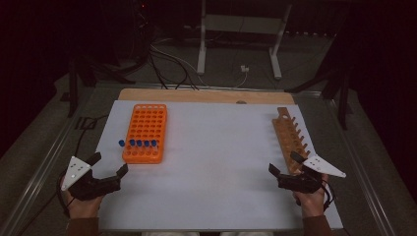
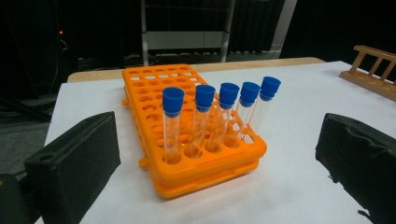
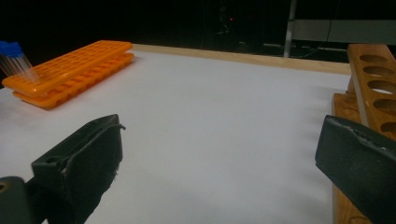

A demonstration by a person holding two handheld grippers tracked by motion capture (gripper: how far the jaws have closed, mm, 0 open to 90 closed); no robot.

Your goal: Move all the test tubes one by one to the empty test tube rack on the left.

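Grippers spread, both hanging near the racks

Tubes, five of them, clear plastic with blue caps (image 2: 219,116), stand upright in a row along the near edge of the orange plastic tube rack with many round holes (image 1: 145,132), which lies on the left part of the white-covered bench (image 1: 216,162). My left gripper (image 1: 109,164) hangs just short of that rack's near left corner, its jaws wide apart and holding nothing; in the left gripper view the rack and its row of tubes sit straight ahead between the two black jaws, with bare white bench in between and nothing in the way.

My right gripper (image 1: 284,163) is over the right side of the bench, jaws likewise spread and empty. It is just beside the near end of the long wooden rack with a single row of round holes (image 1: 290,137), which runs along the right edge of the white sheet; in the right gripper view that wooden rack rises close behind my right-hand jaw, whether touching it I cannot tell. The two racks are well apart, with open white surface between them.

Beyond the bench, on the floor, I see dark cables (image 1: 167,61) and the white metal legs of a stand (image 1: 236,37).
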